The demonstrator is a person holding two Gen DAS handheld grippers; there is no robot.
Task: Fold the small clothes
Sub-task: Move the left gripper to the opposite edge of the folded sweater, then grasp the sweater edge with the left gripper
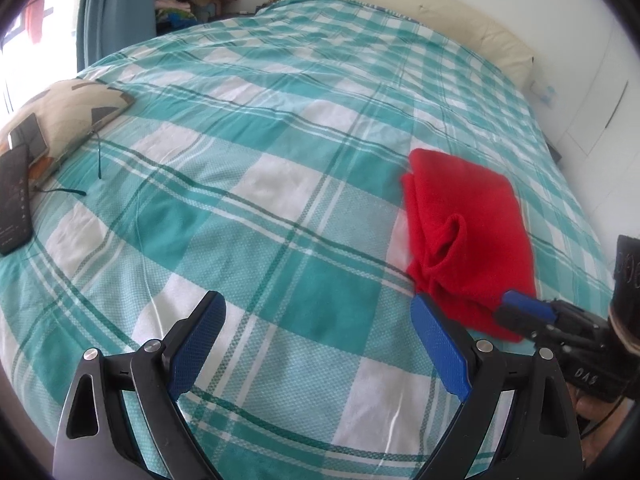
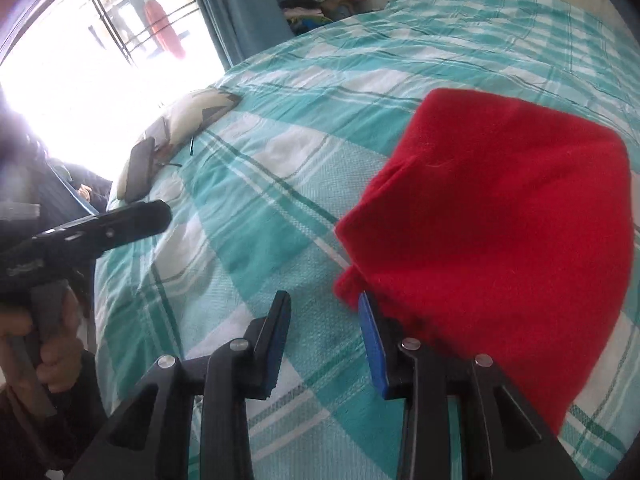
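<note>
On the checked bed (image 1: 280,184), at three o'clock, the folded red garment (image 1: 468,216) lies released; left claw (image 1: 320,344) and right claw (image 2: 325,340) both spread, empty.

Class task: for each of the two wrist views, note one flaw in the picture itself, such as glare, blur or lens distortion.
Left wrist view: fisheye bends the checked bedspread into a dome, dark vignette in the corners, and the red garment is slightly soft. Right wrist view: the window is blown out to white, and the red garment's surface lacks sharp detail.
</note>
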